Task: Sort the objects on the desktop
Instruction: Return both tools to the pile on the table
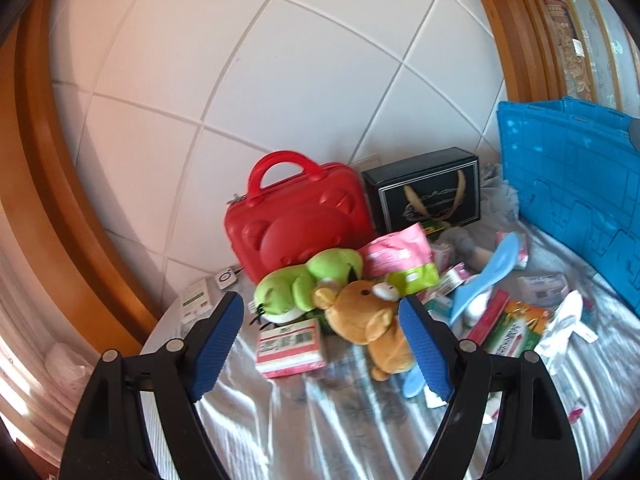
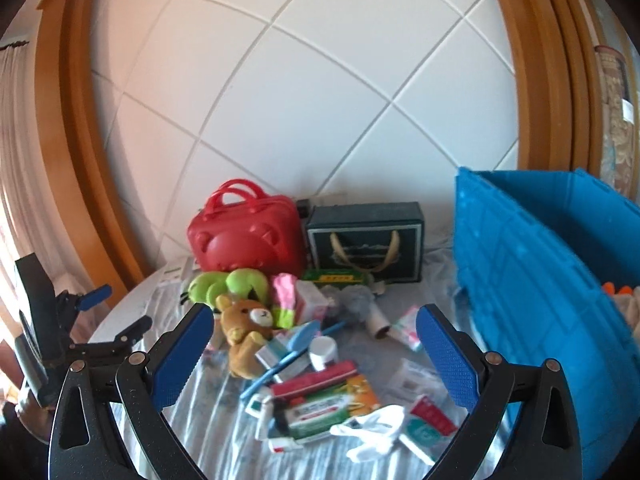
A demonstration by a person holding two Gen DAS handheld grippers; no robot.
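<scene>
- On the cloth-covered table [image 2: 224, 436], against the tiled wall, lies a heap of mixed desktop objects waiting to be sorted; none appears to have been picked out of it yet.
- At the back stand a red case [image 1: 298, 222] and a black gift box [image 1: 424, 192], upright side by side, probably because they are too bulky to lie in the pile.
- Just in front lie a green plush [image 1: 308, 280] and a brown bear plush [image 1: 370, 320], touching each other, with packets, small boxes and a blue brush [image 2: 288, 354] scattered around them.
- To the right stands an open blue crate [image 2: 532, 280], placed within easy reach, likely as the sorting bin; something orange shows inside.
- The left gripper [image 1: 320, 344] is spread wide and empty, framing the bear, which looks like its likely target.
- The right gripper [image 2: 316, 352] is likewise released and holds nothing, hanging above the small clutter.
</scene>
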